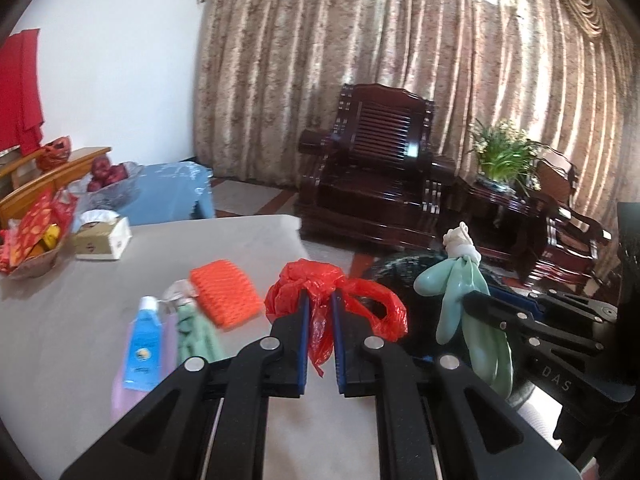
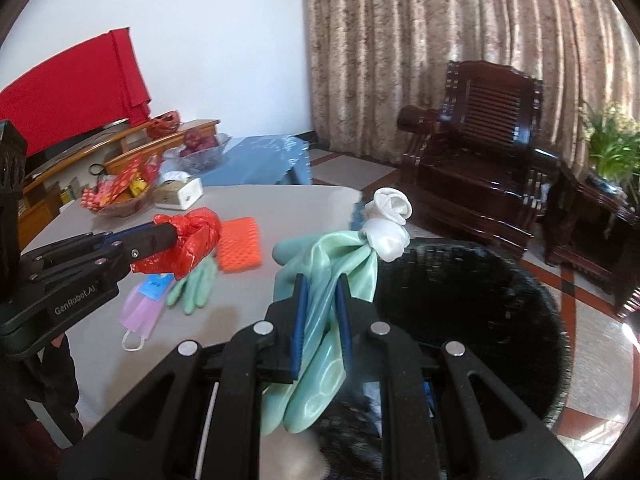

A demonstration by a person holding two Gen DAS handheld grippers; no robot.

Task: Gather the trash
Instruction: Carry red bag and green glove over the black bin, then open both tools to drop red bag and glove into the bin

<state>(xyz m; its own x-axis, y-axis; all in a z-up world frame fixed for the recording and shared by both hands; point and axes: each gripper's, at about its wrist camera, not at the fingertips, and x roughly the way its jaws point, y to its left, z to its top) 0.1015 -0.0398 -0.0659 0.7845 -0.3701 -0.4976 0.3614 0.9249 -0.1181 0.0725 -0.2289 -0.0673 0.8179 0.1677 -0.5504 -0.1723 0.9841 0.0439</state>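
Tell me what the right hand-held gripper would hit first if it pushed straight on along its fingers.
Probably the black bin. The right hand-held gripper, shut on a green rubber glove, points down over the bin's near rim, so the hanging glove would likely go into the opening first. Depth is hard to judge in this fisheye view.

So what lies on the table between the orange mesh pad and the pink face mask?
A green glove and a blue tube lie there; the right wrist view shows it.
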